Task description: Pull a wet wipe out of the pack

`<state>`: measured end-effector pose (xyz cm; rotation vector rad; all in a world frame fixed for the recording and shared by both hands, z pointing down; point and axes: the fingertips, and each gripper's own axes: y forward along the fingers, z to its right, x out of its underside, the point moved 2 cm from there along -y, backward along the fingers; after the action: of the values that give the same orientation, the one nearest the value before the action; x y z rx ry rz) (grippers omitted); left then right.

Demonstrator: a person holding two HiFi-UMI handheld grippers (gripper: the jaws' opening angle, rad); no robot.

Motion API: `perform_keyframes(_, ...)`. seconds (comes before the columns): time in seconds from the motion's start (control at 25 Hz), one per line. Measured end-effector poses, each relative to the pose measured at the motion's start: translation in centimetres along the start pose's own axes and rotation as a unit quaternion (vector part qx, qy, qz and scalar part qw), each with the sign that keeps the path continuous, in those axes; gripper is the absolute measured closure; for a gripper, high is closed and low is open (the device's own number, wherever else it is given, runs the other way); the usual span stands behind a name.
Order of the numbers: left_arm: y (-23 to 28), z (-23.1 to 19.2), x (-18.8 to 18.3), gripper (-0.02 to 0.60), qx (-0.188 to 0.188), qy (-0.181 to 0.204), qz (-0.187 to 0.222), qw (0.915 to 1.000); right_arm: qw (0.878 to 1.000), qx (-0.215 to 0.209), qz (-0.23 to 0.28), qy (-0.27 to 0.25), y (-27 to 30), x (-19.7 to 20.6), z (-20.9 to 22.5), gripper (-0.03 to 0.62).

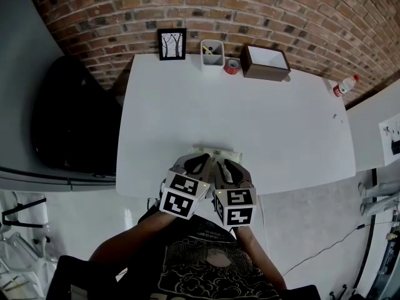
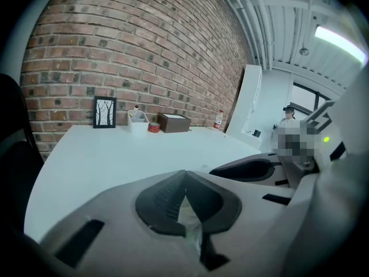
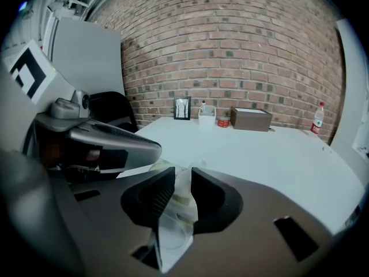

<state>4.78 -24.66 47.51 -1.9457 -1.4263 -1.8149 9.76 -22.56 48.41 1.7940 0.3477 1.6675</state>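
Observation:
The wet wipe pack lies at the front edge of the white table, mostly hidden under both grippers, which meet right over it. My left gripper is shut, and a thin white sliver, apparently the pack's edge, shows between its jaws. My right gripper is shut on a translucent film flap that hangs from the pale green pack. Whether that film is the pack's flap or a wipe I cannot tell.
Along the brick wall at the back stand a framed tree picture, a white pen holder, a red tape roll and a brown box. A water bottle is at the far right. A black chair stands to the left.

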Motion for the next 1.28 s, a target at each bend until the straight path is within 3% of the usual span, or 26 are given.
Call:
perform_keyframes(0.72,0.3,-0.6,-0.2,0.569,-0.003,-0.001,-0.003,1.0,1.0,0.004,-0.022,-0.004,1.1,0.7,0.5,0.511)
perform_keyframes(1.28,-0.2,-0.9,0.1,0.569,-0.008,-0.005,-0.003,0.9999,1.0,0.013,-0.018,-0.015,0.9,0.4,0.9,0.577)
